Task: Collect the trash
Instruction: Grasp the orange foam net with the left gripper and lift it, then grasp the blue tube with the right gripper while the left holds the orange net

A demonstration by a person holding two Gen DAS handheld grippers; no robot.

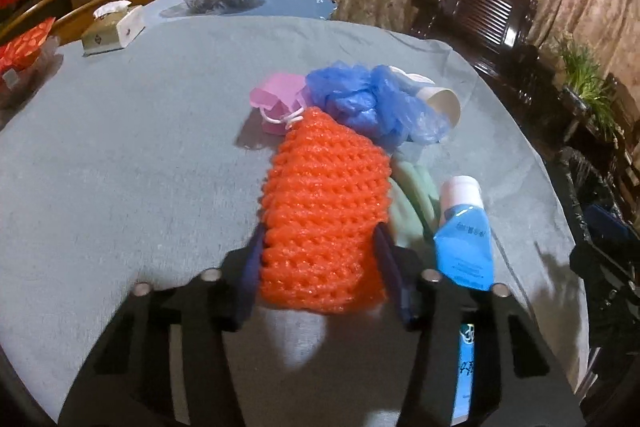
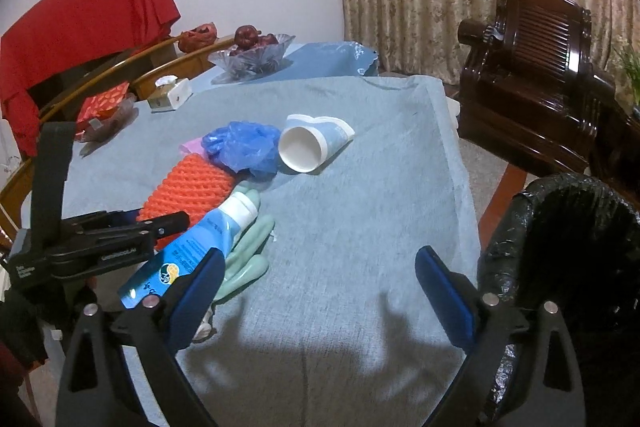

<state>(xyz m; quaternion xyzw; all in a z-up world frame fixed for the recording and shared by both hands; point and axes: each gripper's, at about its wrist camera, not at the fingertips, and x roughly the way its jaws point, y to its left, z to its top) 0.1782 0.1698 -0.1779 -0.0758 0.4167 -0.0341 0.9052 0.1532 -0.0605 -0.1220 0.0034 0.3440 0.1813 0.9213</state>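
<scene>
The left gripper [image 1: 320, 259] has its fingers clenched on the orange foam net [image 1: 324, 211], low centre. The right gripper [image 2: 320, 291] hangs released over bare bench [image 2: 360, 227]. Cup [image 2: 308, 143], blue bag [image 2: 244, 145], tube [image 2: 208, 231] and glove [image 2: 248, 247] remain; bin [image 2: 568, 267] lower right.

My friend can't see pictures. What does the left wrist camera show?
The left gripper squeezes an orange foam net sleeve lying on a grey-blue tablecloth. Behind it lie a crumpled blue plastic bag, a pink pouch and a tipped paper cup; a blue tube with a white cap lies on a pale green glove beside it.
</scene>
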